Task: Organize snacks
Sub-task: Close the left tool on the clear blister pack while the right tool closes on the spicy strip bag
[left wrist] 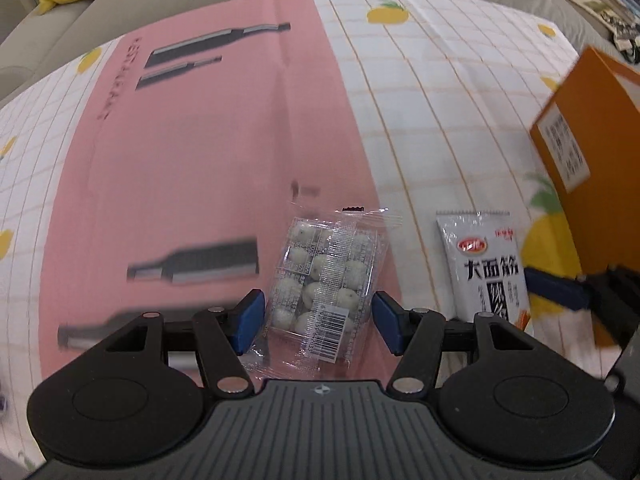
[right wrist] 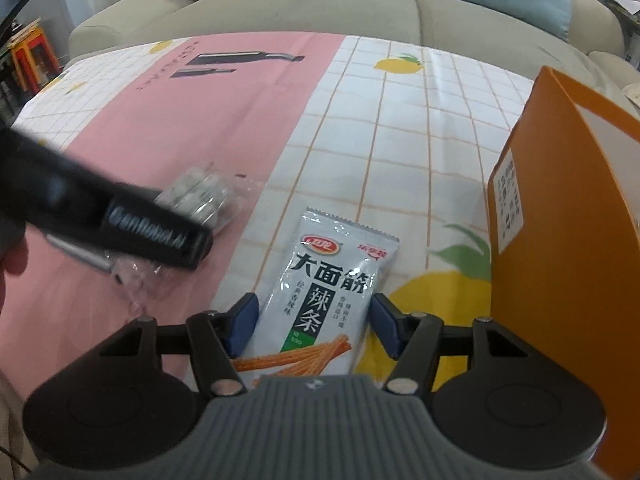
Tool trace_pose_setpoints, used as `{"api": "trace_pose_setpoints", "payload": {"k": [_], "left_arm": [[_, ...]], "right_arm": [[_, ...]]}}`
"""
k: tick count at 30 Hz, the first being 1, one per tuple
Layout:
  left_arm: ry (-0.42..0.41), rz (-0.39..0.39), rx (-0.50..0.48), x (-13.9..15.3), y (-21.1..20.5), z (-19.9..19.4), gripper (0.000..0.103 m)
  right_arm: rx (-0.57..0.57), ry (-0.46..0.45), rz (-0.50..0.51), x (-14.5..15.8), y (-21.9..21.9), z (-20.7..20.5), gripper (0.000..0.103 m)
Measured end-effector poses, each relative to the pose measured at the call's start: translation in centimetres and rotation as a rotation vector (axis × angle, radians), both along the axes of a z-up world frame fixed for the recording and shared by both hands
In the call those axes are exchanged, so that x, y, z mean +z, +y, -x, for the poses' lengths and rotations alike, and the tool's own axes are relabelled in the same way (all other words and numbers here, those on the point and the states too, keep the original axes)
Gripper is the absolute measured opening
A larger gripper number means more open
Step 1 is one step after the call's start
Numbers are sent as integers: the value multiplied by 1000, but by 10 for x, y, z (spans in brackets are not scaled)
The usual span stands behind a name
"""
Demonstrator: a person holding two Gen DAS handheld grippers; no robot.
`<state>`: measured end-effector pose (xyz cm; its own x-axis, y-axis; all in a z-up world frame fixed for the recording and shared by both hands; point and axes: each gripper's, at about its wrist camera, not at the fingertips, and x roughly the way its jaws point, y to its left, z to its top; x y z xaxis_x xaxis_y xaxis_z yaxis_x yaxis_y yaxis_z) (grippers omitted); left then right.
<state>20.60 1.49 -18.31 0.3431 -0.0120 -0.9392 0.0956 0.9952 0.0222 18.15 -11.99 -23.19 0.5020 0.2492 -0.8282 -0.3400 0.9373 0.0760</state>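
Note:
A clear packet of white round candies (left wrist: 320,264) sits between the blue pads of my left gripper (left wrist: 318,300). The pads press on its two long edges, and it stays sharp while the cloth beneath is blurred. A silver-white packet of spicy strips (right wrist: 332,264) lies lengthwise in my right gripper (right wrist: 315,304), both pads against its sides. The left wrist view shows that same packet (left wrist: 484,268) to the right, with one blue finger of the right tool beside it. In the right wrist view the left tool's black housing (right wrist: 120,216) hides most of the candy packet (right wrist: 196,192).
An open orange cardboard box (right wrist: 560,220) stands at the right edge, close to the right gripper; it also shows as the orange box (left wrist: 592,140). The tablecloth (right wrist: 400,128) is pink with bottle prints and white with lemons. A beige sofa (right wrist: 320,8) with cushions runs behind.

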Motion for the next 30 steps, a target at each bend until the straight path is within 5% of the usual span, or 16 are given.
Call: {"api": "trace_pose_setpoints", "payload": {"k": [9,18,25,30], "left_arm": [[5,163,36,7,18,23,74],[-117,147,-27,18,30,39,81],[-220,158,-39,6,24,45,82],[-219,139,-66,-6,21,44,82]], "right_arm": [[7,38,-105,2,-20,18,69],[-92,57,-194,2,-28,18,73],[-156,0,-78,2,-16,27,73],[-193,-43,-43,-2,-7,35,78]]}}
